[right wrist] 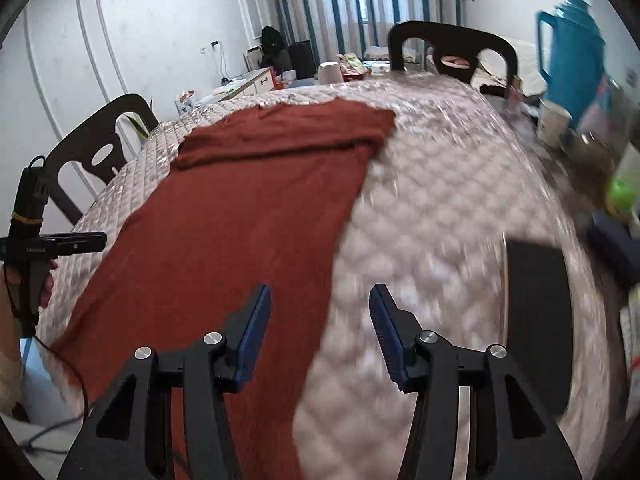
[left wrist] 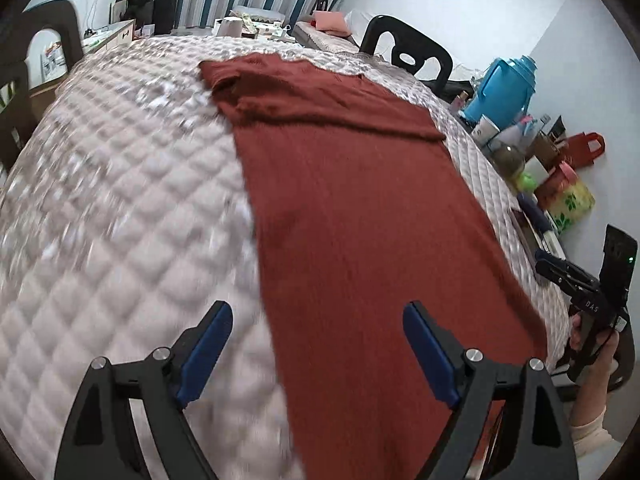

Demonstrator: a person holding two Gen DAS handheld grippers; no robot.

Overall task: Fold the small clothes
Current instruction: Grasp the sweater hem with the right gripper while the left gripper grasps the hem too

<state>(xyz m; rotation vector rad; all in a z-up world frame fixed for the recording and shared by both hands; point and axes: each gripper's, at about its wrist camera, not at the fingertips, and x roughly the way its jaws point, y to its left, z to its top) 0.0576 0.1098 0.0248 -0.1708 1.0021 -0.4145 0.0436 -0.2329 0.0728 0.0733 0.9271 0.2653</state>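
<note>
Both grippers hang empty above the quilted table (left wrist: 120, 200): the left gripper (left wrist: 318, 344) spread wide, the right gripper (right wrist: 320, 328) parted too. Beneath them the rust-red garment (left wrist: 352, 208) lies flat, its far end folded over, reaching the near edge.

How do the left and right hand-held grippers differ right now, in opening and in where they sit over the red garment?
The left hand-held gripper is spread wider than the right hand-held gripper. The left straddles the red garment's left edge; the right straddles its right edge, with one finger over cloth and one over the quilted cover. Both are open and hold nothing.
</note>
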